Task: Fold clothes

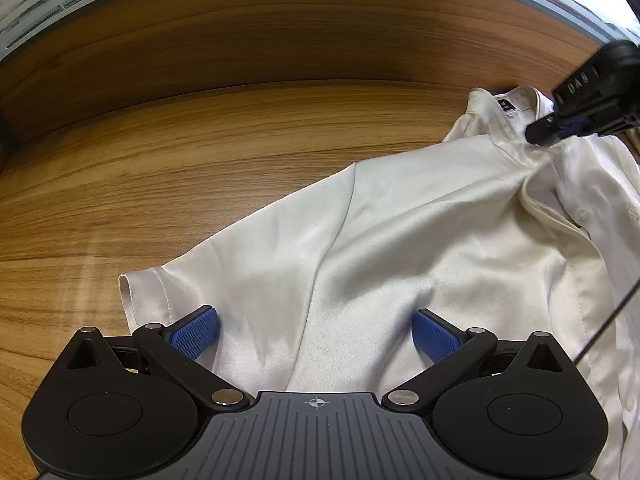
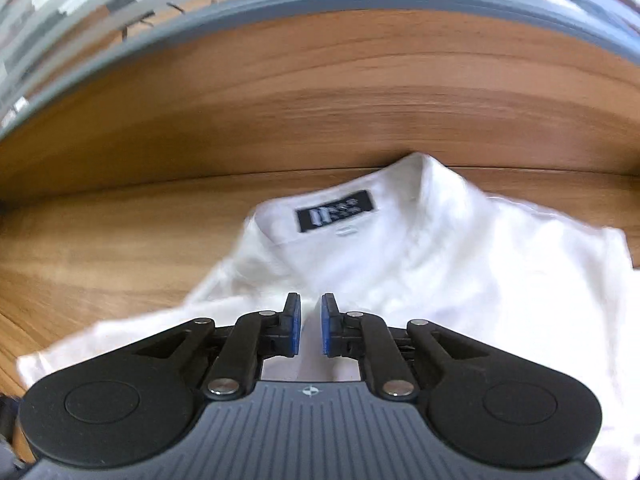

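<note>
Where the white shirt (image 1: 420,240) lies spread on the wooden table (image 1: 160,160), both grippers point down at it from above. The shirt lies front side up, with its button strip (image 1: 580,224) running along the right part of the left wrist view. One short sleeve (image 1: 152,292) extends toward the left, its hemmed cuff resting flat on the wood. The collar (image 2: 340,216) lies at the far end of the garment, and a dark label (image 2: 336,211) with pale lettering shows inside it.

The left gripper (image 1: 316,332) hovers over the area between the sleeve and the body of the shirt. Its blue pads (image 1: 196,334) stand wide apart, with cloth visible below the gap; the pads do not press on anything.

The right gripper (image 2: 311,326) sits over the shirt just below the collar. Its fingers (image 2: 294,326) stand close together with a narrow gap between them, and white cloth shows through that gap. No cloth is clamped between the pads in the right wrist view. In the left wrist view the same gripper (image 1: 540,134) appears at the upper right, its tip at the collar fold; whether it touches the cloth there cannot be told.

The right wrist view is blurred. A grey edge (image 2: 360,0) borders the far side of the table.
</note>
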The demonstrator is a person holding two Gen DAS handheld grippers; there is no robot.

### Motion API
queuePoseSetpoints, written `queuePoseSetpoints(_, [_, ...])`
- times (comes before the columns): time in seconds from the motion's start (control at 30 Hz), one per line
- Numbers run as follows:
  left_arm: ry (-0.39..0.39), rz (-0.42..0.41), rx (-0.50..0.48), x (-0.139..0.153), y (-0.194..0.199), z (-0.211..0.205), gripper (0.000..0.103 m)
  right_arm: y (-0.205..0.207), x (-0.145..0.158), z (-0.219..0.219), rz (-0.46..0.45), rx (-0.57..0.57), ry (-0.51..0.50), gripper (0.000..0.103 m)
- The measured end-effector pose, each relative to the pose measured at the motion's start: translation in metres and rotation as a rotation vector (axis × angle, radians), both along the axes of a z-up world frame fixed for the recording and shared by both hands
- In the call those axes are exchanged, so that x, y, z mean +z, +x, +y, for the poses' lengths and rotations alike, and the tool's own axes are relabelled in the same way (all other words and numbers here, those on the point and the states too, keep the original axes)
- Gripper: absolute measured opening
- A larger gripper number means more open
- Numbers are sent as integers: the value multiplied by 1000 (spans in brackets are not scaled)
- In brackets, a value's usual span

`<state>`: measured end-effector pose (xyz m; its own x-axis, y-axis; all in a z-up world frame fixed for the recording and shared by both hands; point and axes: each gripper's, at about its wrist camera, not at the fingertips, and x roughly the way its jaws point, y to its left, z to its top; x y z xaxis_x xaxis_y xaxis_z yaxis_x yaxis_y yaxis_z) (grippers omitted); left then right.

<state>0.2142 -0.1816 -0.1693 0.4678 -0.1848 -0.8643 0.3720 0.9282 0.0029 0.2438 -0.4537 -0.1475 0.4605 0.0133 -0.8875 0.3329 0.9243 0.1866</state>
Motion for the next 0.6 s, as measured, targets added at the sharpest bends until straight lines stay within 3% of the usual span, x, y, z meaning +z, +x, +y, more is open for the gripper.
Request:
queuePoseSetpoints(0.07, [2, 3, 1, 0, 0, 0, 103, -6, 4, 1, -3, 19, -34, 20])
queuePoseSetpoints(0.2, [5, 8, 4, 0, 0, 0, 103, 2, 16, -5, -60, 102, -18, 41])
queuePoseSetpoints(0.27, [11, 21, 6, 1, 0, 1, 103, 12, 17, 0, -69, 164, -25, 43])
queuePoseSetpoints(0.33, [-14, 28, 13, 6, -1, 6, 96, 23, 12, 5, -63, 218, -25, 43])
queuePoseSetpoints(0.43, [-64, -23, 45, 22, -10, 20, 95, 37, 0, 11, -44, 277, -20, 43])
queuePoseSetpoints(0.53, [-79, -88, 122, 39, -9, 39, 95, 45, -12, 16, -19, 309, -18, 43])
queuePoseSetpoints(0.6, [-83, -76, 188, 40, -2, 53, 95, 48, -18, 18, -7, 323, -17, 43])
